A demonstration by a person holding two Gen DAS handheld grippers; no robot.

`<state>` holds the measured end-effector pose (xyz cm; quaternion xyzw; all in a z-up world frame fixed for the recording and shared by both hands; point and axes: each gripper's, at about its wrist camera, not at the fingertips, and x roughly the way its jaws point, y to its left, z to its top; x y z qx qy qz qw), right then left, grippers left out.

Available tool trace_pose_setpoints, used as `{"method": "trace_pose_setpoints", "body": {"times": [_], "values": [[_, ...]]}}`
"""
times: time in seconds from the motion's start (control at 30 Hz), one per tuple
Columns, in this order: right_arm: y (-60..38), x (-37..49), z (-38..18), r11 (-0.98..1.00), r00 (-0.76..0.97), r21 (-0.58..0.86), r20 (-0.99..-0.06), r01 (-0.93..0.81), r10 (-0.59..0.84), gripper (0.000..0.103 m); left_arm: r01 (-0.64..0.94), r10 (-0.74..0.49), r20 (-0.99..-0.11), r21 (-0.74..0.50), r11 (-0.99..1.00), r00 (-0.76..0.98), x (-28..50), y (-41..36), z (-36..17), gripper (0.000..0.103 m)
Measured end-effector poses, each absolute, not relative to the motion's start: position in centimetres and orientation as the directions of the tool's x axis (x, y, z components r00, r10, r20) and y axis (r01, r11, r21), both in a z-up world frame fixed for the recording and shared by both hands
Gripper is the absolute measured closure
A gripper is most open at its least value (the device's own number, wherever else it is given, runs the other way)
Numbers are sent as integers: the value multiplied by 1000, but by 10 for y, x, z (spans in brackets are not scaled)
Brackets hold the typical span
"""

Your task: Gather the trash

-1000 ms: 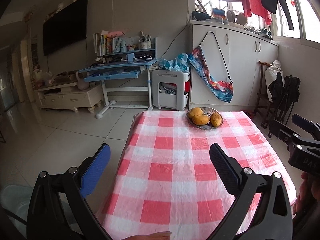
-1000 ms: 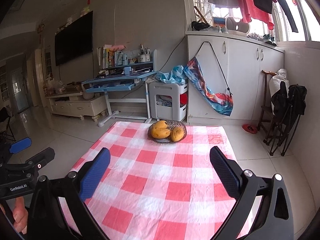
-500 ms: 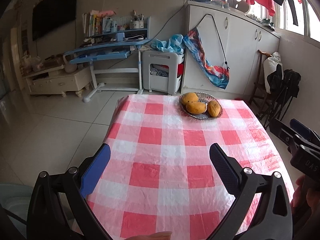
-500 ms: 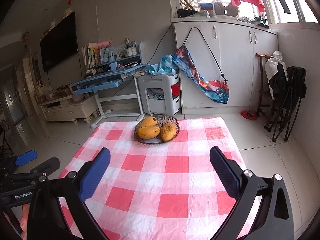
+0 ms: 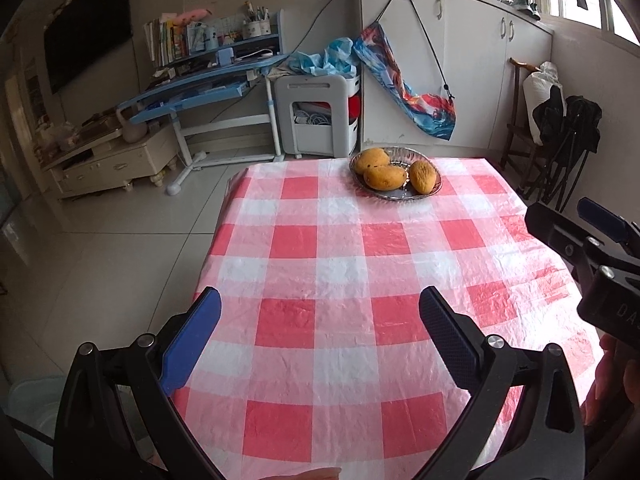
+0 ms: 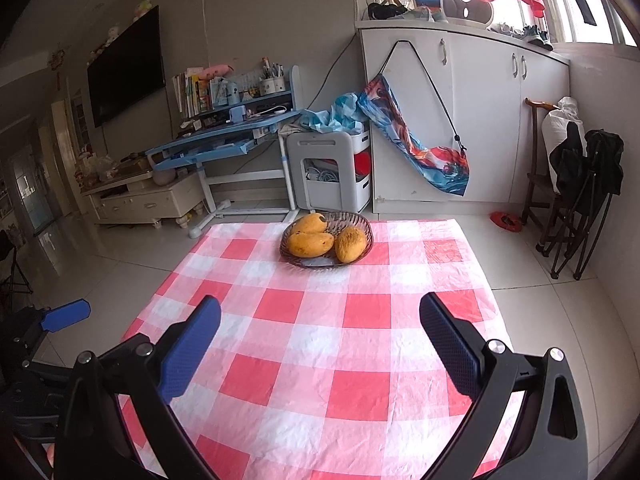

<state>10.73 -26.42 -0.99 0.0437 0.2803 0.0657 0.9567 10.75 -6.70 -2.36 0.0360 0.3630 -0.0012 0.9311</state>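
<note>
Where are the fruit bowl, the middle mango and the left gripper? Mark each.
fruit bowl (image 6: pixel 362 222), right wrist view, far rim.
middle mango (image 6: pixel 310 244), right wrist view, its centre.
left gripper (image 5: pixel 320 312), left wrist view, midway between fingertips.

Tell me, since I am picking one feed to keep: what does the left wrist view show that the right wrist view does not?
Only the left wrist view shows the right gripper from the side, at its right edge. Only the right wrist view shows the red object on the floor beside the cabinet and a blue pad of the left gripper at its left edge. Both show the checkered tablecloth, the bowl holding three mangoes, and the blue desk.
</note>
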Motion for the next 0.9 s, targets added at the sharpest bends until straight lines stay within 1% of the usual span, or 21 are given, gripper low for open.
{"method": "trace_pose_setpoints", "body": {"times": [0.2,0.9], "values": [[-264,107,-11,987,832,124,-532,-103,154,8,17,23,-648,56,998,761,101,-63,-17,7],[-259,107,-18,985,822,128,-545,-114,166,8,15,23,-645,53,998,764,101,-64,-11,7]]}}
